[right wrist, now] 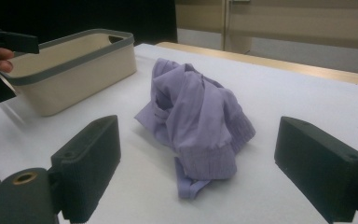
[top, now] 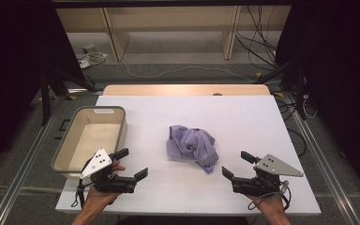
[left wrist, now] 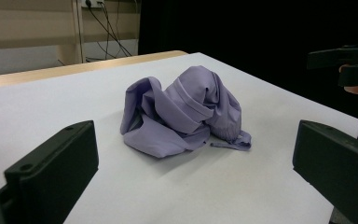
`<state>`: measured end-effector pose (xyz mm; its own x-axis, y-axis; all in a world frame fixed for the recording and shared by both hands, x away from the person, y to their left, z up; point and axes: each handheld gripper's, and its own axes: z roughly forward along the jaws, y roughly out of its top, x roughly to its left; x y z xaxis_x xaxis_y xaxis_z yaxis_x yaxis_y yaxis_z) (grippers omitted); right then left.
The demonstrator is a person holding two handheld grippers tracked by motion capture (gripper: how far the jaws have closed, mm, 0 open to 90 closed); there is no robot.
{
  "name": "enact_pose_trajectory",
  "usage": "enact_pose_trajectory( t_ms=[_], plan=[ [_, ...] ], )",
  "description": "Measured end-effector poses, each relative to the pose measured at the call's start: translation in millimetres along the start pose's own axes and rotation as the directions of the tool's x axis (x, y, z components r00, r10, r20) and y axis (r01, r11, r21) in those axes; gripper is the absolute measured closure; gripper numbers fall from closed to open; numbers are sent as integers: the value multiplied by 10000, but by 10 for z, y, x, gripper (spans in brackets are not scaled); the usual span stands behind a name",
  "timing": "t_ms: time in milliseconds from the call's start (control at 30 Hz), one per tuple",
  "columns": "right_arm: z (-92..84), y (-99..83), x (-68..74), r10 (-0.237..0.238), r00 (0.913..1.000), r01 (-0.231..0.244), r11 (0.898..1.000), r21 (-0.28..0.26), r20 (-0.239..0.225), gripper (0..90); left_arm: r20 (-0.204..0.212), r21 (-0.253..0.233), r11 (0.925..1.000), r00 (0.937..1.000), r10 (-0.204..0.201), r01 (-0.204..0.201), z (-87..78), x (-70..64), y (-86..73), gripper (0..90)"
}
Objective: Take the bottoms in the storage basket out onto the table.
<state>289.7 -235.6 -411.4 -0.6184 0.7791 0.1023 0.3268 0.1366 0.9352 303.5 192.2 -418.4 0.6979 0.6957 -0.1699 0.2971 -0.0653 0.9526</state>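
1. A beige bin (top: 92, 140) with a grey rim is sitting along the left edge of the white table (top: 243, 117), its long side running from near edge toward far edge. It is showing a bare pale floor inside.

2. The left gripper (top: 133, 162) is hovering at the near left corner of the table, just beside the bin's near end. A hand (top: 101, 194) is gripping it from below. Its jaws are standing wide apart with nothing between them, pointing right toward the middle of the table.

3. A crumpled lilac garment (top: 192, 146) is lying in a loose heap at about the middle of the table, well apart from the bin and touching neither gripper. In the left gripper view the garment (left wrist: 184, 112) is sitting beyond the spread jaws; a ribbed cuff or hem is trailing toward the near edge.

4. The right gripper (top: 236, 164) is hovering near the near right corner, held by the other hand (top: 269, 204). Its jaws are also standing wide apart and holding nothing, pointing left toward the garment (right wrist: 196, 126).

5. In the right gripper view the bin (right wrist: 74, 70) is standing behind and left of the heap.
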Motion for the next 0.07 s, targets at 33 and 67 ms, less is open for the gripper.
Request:
enact_pose_trajectory(
  t_ms=[33, 67],
  plan=[
    [-1, 1, 0, 28, 10000, -28, 10000, 2, 0, 152, 2, 6, 10000, 10000, -8, 8, 0, 1, 0, 0],
    [-1, 1, -1, 20, 10000, -20, 10000, -4, 1, 152, -4, 11, 10000, 10000, -9, 9, 1, 2, 0, 0]
  ],
)
